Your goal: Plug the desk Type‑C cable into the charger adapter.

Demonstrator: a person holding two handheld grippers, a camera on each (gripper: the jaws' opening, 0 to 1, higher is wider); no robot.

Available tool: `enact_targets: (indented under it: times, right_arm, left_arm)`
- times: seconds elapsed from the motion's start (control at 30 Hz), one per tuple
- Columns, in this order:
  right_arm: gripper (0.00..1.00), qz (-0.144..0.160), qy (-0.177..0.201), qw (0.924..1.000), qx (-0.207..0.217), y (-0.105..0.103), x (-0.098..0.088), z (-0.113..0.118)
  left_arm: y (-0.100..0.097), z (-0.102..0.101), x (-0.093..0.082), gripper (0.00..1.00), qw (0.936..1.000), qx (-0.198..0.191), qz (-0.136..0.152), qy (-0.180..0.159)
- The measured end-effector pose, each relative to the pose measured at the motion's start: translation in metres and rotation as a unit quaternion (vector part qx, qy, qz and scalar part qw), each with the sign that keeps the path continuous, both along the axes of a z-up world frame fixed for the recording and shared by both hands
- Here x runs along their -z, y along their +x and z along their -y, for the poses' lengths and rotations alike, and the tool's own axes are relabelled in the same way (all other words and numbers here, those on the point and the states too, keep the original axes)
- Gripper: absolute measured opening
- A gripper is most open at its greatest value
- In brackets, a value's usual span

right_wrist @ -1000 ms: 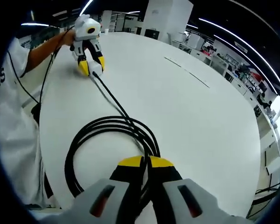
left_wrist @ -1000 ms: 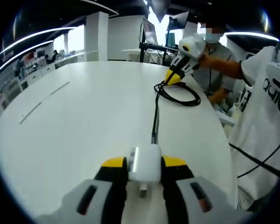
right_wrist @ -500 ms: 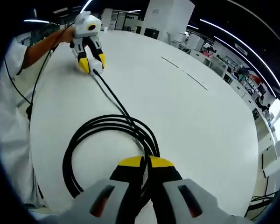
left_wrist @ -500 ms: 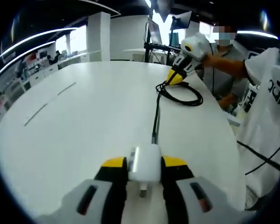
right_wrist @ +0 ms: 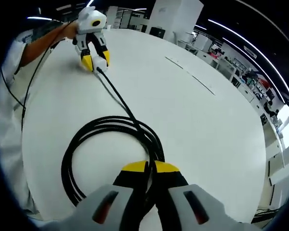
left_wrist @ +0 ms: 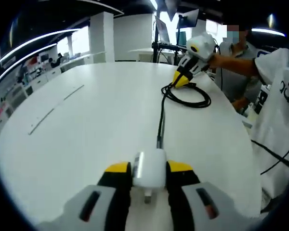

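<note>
White charger adapter (left_wrist: 149,168) sits clenched between the left tongs (left_wrist: 149,174) at lower centre of the left gripper view, resting on the surface (left_wrist: 86,115). Black Type-C cable (left_wrist: 160,115) meets the adapter's far end; the plug appears seated, though seating depth cannot be confirmed. Right tongs (right_wrist: 151,179) are closed on the cable's coil (right_wrist: 111,144) at lower centre of the right gripper view. Recommended: keep the adapter square, leave slack in the run, and check for full seating.
</note>
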State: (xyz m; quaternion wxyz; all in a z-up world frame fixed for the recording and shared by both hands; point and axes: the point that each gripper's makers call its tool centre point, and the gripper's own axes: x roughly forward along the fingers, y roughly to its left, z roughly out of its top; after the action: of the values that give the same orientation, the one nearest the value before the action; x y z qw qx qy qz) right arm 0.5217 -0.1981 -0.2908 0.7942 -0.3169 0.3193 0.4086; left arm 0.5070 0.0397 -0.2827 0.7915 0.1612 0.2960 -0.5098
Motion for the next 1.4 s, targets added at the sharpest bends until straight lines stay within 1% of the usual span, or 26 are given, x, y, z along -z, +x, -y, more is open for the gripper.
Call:
enact_targets:
  times: [0.07, 0.13, 0.33, 0.47, 0.53, 0.57, 0.63, 0.73, 1.03, 1.23, 1.33, 1.4]
  right_arm:
    - [0.03, 0.0, -0.001, 1.0, 0.0, 0.001, 0.0, 0.0]
    - [0.03, 0.005, -0.004, 1.0, 0.0, 0.014, 0.0, -0.003]
    - [0.03, 0.013, -0.009, 0.9999, -0.001, 0.019, 0.001, -0.005]
    - [0.03, 0.019, -0.014, 0.9997, -0.003, 0.03, -0.001, -0.007]
    - [0.03, 0.021, -0.014, 0.9997, -0.002, 0.032, -0.001, -0.007]
    - [0.03, 0.022, -0.015, 0.9996, -0.002, 0.036, -0.001, -0.008]
    - [0.03, 0.023, -0.015, 0.9996, -0.002, 0.038, -0.002, -0.009]
    - [0.03, 0.027, -0.019, 0.9995, -0.004, 0.039, -0.001, -0.01]
    - [0.03, 0.029, -0.017, 0.9994, -0.001, 0.043, 0.001, -0.012]
    - [0.06, 0.035, -0.011, 0.9993, -0.004, 0.044, 0.0, -0.015]
    - [0.07, 0.039, -0.008, 0.9992, -0.004, 0.047, -0.001, -0.013]
    - [0.09, 0.051, 0.003, 0.9987, 0.0, 0.048, -0.006, -0.014]
  left_arm:
    - [0.002, -0.001, 0.0, 0.27, 1.0, 0.001, 0.0, 0.001]
    - [0.01, -0.003, 0.0, 0.27, 1.0, 0.002, 0.0, 0.003]
    - [0.022, -0.005, -0.001, 0.27, 1.0, -0.001, 0.0, 0.002]
    - [0.029, -0.008, -0.001, 0.27, 1.0, -0.002, 0.0, 0.003]
    - [0.03, -0.008, -0.001, 0.27, 1.0, -0.002, 0.0, 0.003]
    - [0.026, -0.006, -0.001, 0.27, 1.0, -0.002, 0.0, 0.003]
    - [0.027, -0.007, -0.001, 0.27, 1.0, -0.003, 0.0, 0.004]
    - [0.034, -0.01, -0.001, 0.27, 1.0, -0.005, 0.003, 0.005]
    - [0.039, -0.013, -0.001, 0.27, 0.9999, -0.009, 0.009, -0.001]
    - [0.042, -0.015, -0.003, 0.28, 0.9997, -0.016, 0.011, -0.014]
    - [0.039, -0.013, -0.01, 0.3, 0.9994, -0.019, 0.015, -0.026]
    - [0.039, -0.014, -0.012, 0.34, 0.999, -0.024, 0.015, -0.034]
